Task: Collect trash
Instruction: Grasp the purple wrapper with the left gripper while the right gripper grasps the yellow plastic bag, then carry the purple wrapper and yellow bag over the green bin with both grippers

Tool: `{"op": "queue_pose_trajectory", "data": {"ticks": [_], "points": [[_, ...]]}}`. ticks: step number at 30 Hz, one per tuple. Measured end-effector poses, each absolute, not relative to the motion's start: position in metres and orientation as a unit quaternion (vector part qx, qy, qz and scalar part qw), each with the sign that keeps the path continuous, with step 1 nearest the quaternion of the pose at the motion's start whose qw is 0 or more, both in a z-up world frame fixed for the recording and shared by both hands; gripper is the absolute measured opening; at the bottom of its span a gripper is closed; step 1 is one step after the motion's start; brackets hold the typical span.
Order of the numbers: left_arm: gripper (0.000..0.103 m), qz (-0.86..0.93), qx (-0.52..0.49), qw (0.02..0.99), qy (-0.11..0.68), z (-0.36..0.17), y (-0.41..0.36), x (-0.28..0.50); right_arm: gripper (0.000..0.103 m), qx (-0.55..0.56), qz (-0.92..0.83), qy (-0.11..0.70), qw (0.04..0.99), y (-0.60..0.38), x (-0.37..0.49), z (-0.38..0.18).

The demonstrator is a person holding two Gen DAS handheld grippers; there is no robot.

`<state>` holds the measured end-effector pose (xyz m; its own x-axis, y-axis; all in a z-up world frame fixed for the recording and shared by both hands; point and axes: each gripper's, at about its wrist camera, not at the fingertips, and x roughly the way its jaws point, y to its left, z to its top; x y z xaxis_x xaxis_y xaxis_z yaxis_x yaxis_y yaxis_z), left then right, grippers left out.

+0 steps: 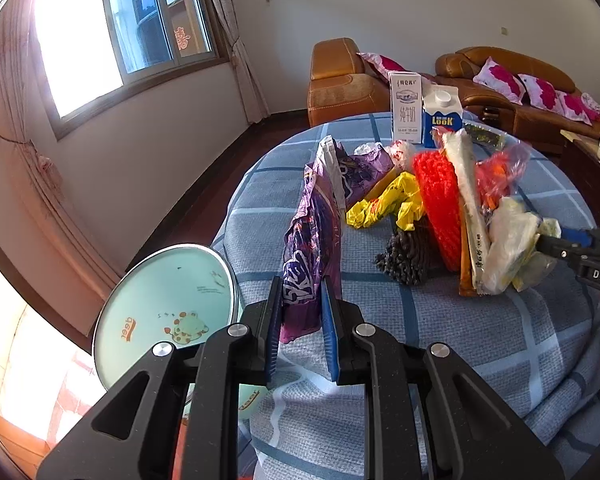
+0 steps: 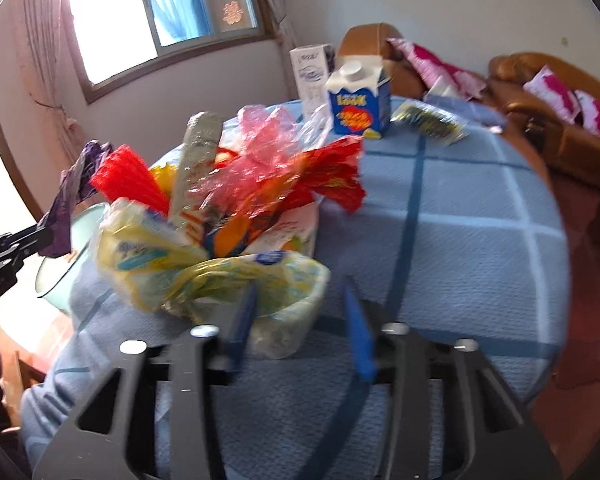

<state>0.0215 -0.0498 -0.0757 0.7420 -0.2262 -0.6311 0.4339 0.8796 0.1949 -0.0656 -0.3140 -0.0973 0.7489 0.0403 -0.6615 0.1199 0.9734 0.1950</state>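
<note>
My left gripper point(image 1: 302, 300) is shut on a crumpled purple wrapper point(image 1: 312, 236), held upright over the blue checked tablecloth point(image 1: 480, 340) beside a pale green bin point(image 1: 164, 316). The wrapper also shows in the right wrist view point(image 2: 66, 200). A pile of trash lies mid-table: red mesh point(image 1: 438, 204), a yellow wrapper point(image 1: 388, 204), a dark bundle point(image 1: 406, 256) and white-yellow bags point(image 1: 508, 252). My right gripper point(image 2: 300, 312) is open, its left finger against the white-yellow bag point(image 2: 260, 280) at the pile's near edge.
Two cartons stand at the table's far side: a white one point(image 1: 406, 106) and a blue one point(image 1: 442, 114). A small dark packet point(image 2: 428, 120) lies beside them. A brown sofa point(image 1: 512, 80) with pink cushions stands behind. A window is at the left.
</note>
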Motion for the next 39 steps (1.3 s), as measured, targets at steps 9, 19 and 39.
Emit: {"op": "queue_pose_trajectory", "data": {"ticks": [9,19,39], "points": [[0.018,-0.143,0.168,0.929,0.298,-0.058,-0.034,0.026,0.006,0.066,-0.02,0.313,0.947,-0.296,-0.082,-0.073],[0.018,-0.094,0.141,0.945,0.281,-0.03,0.006,0.036,0.006,0.067,-0.027,0.248,0.966,-0.298,-0.088,-0.014],[0.018,0.012,0.161,0.94,0.301,-0.043,0.051,0.065,0.006,-0.009,0.024,0.238,0.971,-0.211,0.017,-0.01]]}}
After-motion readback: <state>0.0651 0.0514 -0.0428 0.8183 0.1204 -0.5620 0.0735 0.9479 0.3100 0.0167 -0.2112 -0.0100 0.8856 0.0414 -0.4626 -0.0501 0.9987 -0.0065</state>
